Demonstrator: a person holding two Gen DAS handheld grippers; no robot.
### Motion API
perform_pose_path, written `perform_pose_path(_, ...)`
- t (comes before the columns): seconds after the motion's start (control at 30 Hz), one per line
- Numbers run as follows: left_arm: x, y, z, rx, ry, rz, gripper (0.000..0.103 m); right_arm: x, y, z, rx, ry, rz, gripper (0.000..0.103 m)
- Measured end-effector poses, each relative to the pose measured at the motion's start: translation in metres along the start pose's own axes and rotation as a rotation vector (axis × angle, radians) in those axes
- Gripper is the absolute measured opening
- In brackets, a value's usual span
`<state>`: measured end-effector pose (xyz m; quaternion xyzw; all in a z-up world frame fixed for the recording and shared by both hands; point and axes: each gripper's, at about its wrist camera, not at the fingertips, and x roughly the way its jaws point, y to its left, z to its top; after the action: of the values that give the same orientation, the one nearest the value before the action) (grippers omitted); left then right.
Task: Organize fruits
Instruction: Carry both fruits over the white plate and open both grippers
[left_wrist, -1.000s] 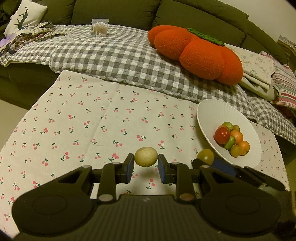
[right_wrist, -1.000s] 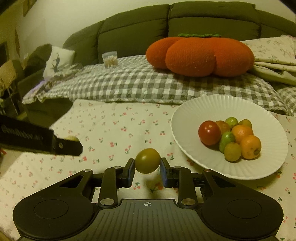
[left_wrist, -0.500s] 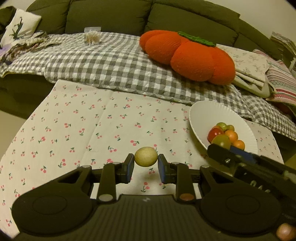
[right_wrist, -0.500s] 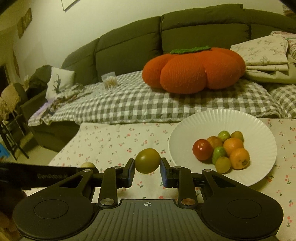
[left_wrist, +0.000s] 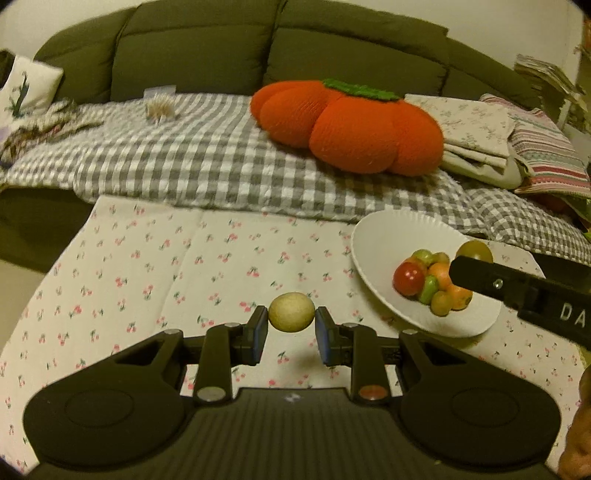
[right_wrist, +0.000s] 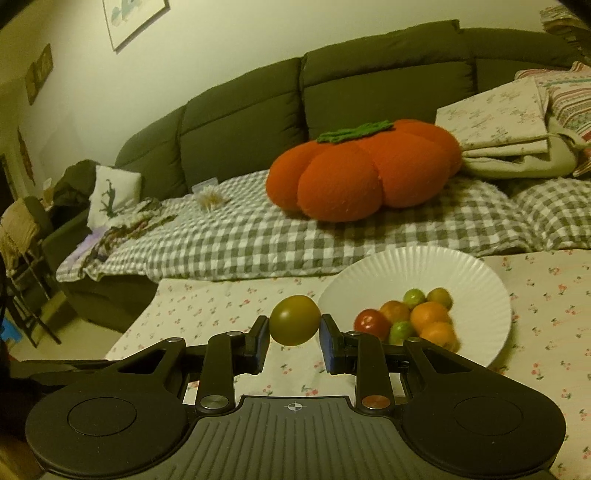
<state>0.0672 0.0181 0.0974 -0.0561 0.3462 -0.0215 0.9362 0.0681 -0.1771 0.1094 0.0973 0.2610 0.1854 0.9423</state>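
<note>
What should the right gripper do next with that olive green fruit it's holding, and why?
Probably carry it a little further over the white plate and lower it before opening. The right gripper is shut on the olive-green fruit, and in the left wrist view that fruit hangs above the plate's fruit pile, not yet set down.

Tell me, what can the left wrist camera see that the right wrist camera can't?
Only the left view shows the left gripper pinching a pale yellow round fruit. Only the right view shows the framed picture on the wall. Both show the right gripper holding the olive-green round fruit, the white ridged plate and the orange pumpkin-shaped cushion.
</note>
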Motion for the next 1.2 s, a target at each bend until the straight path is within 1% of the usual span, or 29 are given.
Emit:
perform_pose_path(0.2,0.002,-0.020,0.001,0.057,-0.028,-0.016,0.026,-0.012,-0.013,0.010,0.025,-0.028,-0.023,0.027)
perform_pose_path(0.57,0.015,-0.061,0.005,0.143,-0.068,-0.035,0.026,-0.031,-0.045,0.026,0.108,-0.065,-0.056,0.027)
perform_pose_path(0.7,0.027,-0.066,0.014,0.132,-0.054,-0.070,0.026,-0.032,-0.060,0.031,0.150,-0.066,-0.068,0.027)
perform_pose_path(0.8,0.040,-0.065,0.023,0.121,-0.040,-0.102,0.026,-0.032,-0.075,0.034,0.198,-0.055,-0.072,0.027)
perform_pose_path(0.83,0.046,-0.064,0.027,0.119,-0.035,-0.126,0.026,-0.031,-0.080,0.035,0.211,-0.051,-0.080,0.027)
perform_pose_path(0.97,0.065,-0.065,0.035,0.112,-0.018,-0.177,0.026,-0.022,-0.099,0.035,0.263,-0.019,-0.122,0.027)
perform_pose_path(1.2,0.101,-0.067,0.043,0.101,0.020,-0.216,0.026,0.004,-0.130,0.026,0.351,0.064,-0.184,0.027)
